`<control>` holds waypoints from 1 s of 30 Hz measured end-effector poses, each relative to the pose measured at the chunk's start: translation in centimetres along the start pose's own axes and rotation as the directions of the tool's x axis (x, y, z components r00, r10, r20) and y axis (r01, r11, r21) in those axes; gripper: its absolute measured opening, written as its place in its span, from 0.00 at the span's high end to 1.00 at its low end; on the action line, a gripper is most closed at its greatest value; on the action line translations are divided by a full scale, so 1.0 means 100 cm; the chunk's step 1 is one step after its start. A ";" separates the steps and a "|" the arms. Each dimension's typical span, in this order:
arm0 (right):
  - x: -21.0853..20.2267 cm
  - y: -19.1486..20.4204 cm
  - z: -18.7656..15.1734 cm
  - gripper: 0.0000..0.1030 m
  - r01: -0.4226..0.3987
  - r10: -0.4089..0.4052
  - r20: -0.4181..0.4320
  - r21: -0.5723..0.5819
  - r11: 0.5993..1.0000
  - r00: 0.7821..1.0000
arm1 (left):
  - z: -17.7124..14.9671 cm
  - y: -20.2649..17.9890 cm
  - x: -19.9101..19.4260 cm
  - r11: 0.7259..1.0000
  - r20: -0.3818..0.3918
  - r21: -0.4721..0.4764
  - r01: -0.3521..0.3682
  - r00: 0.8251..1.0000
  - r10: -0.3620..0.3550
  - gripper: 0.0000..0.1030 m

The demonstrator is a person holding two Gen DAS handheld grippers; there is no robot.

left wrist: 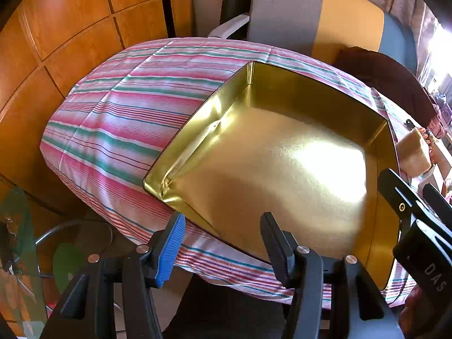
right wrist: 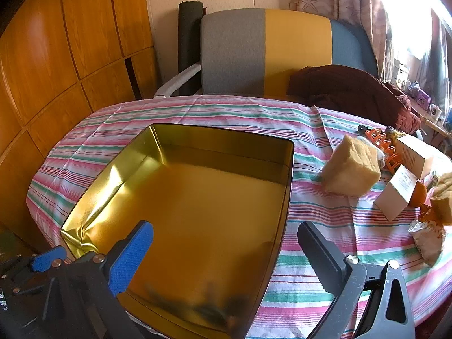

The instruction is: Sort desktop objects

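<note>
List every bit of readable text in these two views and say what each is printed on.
"DAS": white letters on the black body of the right gripper, seen at the edge of the left wrist view; more letters may be cut off.
Small print on the label of the near white carton: too small and blurred to read.
The far white carton, gold tin and sponge: no text visible.

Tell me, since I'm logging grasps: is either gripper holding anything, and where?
Nothing is held. Left gripper and right gripper hang open over the gold tin.

black plastic grippers: left gripper (left wrist: 223,243), right gripper (right wrist: 226,251), each with one ribbed blue pad, one black finger, silver screws.
</note>
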State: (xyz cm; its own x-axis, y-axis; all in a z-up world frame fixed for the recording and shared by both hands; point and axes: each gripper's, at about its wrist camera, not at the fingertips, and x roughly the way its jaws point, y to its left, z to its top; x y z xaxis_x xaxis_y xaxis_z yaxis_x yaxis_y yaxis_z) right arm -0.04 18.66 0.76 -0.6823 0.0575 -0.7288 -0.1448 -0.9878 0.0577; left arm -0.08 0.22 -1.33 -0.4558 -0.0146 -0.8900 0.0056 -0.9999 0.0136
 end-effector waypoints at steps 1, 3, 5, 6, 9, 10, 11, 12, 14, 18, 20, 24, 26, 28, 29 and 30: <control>0.000 0.000 0.000 0.00 0.001 -0.001 0.000 0.001 1.000 1.000 | 0.000 0.000 0.000 1.000 0.000 0.001 0.001 1.000 -0.001 0.46; 0.000 -0.001 0.000 0.00 0.001 -0.001 0.003 0.005 1.000 1.000 | -0.001 -0.001 0.000 1.000 0.000 0.005 -0.002 1.000 0.002 0.46; 0.000 -0.002 0.000 0.00 0.001 -0.001 0.002 0.005 1.000 1.000 | -0.001 -0.002 0.000 1.000 -0.001 0.006 -0.003 1.000 0.003 0.46; 0.000 -0.002 0.000 0.00 0.002 -0.002 0.001 0.006 1.000 1.000 | -0.001 -0.002 0.000 1.000 -0.002 0.006 -0.003 1.000 0.003 0.46; 0.001 -0.004 0.000 0.00 -0.003 0.003 -0.003 0.009 1.000 1.000 | -0.001 -0.003 0.000 1.000 -0.005 0.007 -0.004 1.000 0.004 0.46; 0.001 -0.004 0.000 0.00 -0.003 0.003 -0.003 0.010 1.000 1.000 | -0.001 -0.004 0.000 1.000 -0.005 0.008 -0.005 1.000 0.005 0.46; 0.000 -0.005 0.000 0.00 -0.005 0.005 -0.001 0.012 1.000 1.000 | -0.001 -0.004 0.000 1.000 -0.006 0.009 -0.007 1.000 0.007 0.46; 0.000 -0.005 0.000 0.00 -0.006 0.006 -0.001 0.012 1.000 1.000 | -0.001 -0.005 0.000 1.000 -0.006 0.009 -0.008 1.000 0.008 0.46; 0.000 -0.006 0.000 0.00 -0.005 0.005 0.001 0.013 1.000 1.000 | -0.001 -0.005 0.000 1.000 -0.007 0.011 -0.009 1.000 0.009 0.46; -0.001 -0.010 0.000 0.00 -0.006 0.006 0.005 0.023 1.000 1.000 | -0.001 -0.007 0.000 1.000 -0.010 0.018 -0.011 1.000 0.011 0.46; -0.003 -0.013 0.000 0.00 -0.005 0.004 0.009 0.027 1.000 1.000 | -0.001 -0.009 0.000 1.000 -0.011 0.024 -0.012 1.000 0.013 0.46; -0.007 -0.025 0.002 0.00 0.015 -0.016 0.024 0.042 0.999 1.000 | 0.001 -0.018 -0.001 0.999 -0.011 0.049 -0.019 1.000 0.020 0.46; -0.011 -0.036 0.003 0.00 0.039 -0.041 0.037 0.060 0.997 0.998 | 0.002 -0.025 -0.002 0.998 -0.014 0.066 -0.017 1.000 0.018 0.46; -0.015 -0.050 0.004 0.00 0.061 -0.064 0.045 0.081 0.995 0.997 | 0.004 -0.034 -0.003 0.996 -0.015 0.091 -0.011 1.000 0.012 0.46; -0.017 -0.059 0.004 0.00 0.075 -0.079 0.049 0.093 0.993 0.996 | 0.005 -0.039 -0.004 0.995 -0.013 0.102 -0.010 1.000 0.011 0.46; -0.019 -0.067 0.003 0.00 0.090 -0.096 0.052 0.106 0.990 0.994 | 0.006 -0.045 -0.005 0.993 -0.008 0.114 -0.008 1.000 0.009 0.46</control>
State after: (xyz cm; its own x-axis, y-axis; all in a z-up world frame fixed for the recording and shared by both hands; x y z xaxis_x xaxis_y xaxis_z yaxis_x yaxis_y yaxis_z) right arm 2.03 25.23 1.99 -0.7017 0.1598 -0.6944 -0.2810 -0.9576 0.0635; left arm -0.37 4.72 -0.68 -0.4482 -0.0239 -0.8936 -0.0920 -0.9931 0.0727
